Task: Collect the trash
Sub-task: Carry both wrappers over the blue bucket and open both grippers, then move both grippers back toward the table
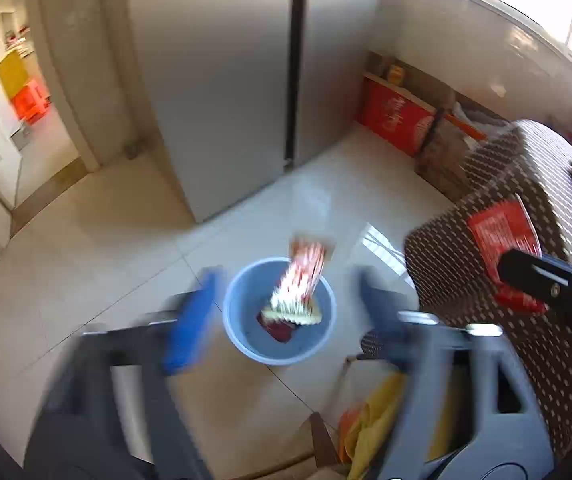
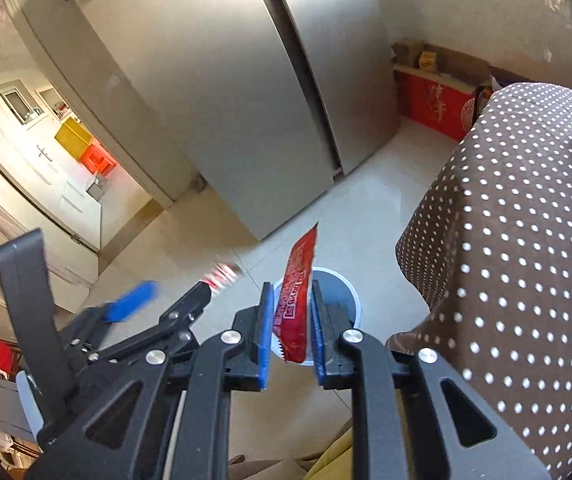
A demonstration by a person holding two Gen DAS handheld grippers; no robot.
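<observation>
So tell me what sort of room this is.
Most likely a home kitchen or dining corner: a tall steel two-door fridge on a pale tiled floor, a table under a brown polka-dot cloth, and a blue trash bucket taking snack wrappers.

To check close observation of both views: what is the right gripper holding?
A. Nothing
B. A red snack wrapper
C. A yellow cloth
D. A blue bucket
B: the right gripper has its blue pads closed on a red snack wrapper, above the blue bucket.
</observation>
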